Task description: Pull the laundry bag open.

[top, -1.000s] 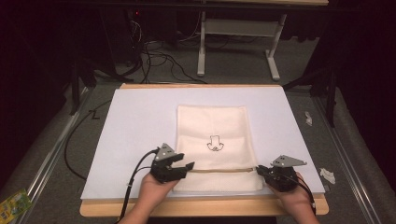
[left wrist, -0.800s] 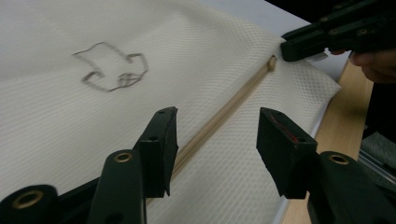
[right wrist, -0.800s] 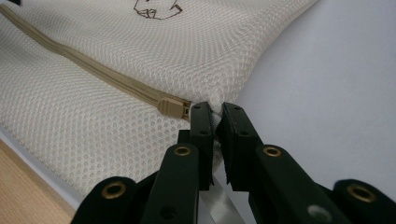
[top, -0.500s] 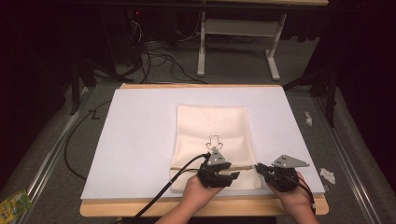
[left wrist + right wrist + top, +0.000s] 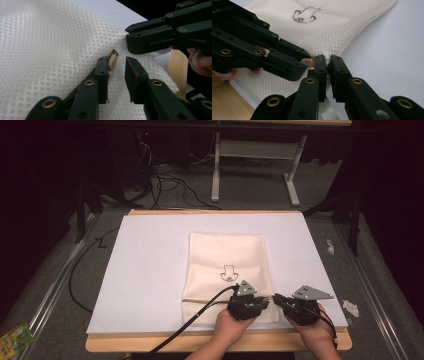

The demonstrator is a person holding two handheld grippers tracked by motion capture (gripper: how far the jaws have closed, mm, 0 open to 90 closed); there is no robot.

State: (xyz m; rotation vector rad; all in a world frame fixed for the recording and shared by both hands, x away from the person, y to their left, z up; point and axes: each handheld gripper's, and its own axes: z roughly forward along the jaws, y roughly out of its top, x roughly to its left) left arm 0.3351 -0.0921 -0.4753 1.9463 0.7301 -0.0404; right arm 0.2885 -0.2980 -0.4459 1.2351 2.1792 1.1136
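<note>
Both tongs are meeting at the mesh bag's [image 5: 227, 270] lower-right corner: right tongs [image 5: 328, 62] pinching fabric, left tongs [image 5: 117, 66] gaping around the zipper pull [image 5: 112, 60], unzipping apparently unstarted.

cream mesh bag [image 5: 227, 270], flat, zip pull [image 5: 112, 61]

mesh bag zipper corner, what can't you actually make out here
- Zipper track: in the high view the left gripper and right gripper cover it.
- Zipper pull: left gripper view, its lower part hidden behind a black jaw.
- Mesh bag corner: right gripper view, the fabric between the closed jaws is hidden.
- Printed mark: too small to identify.
</note>
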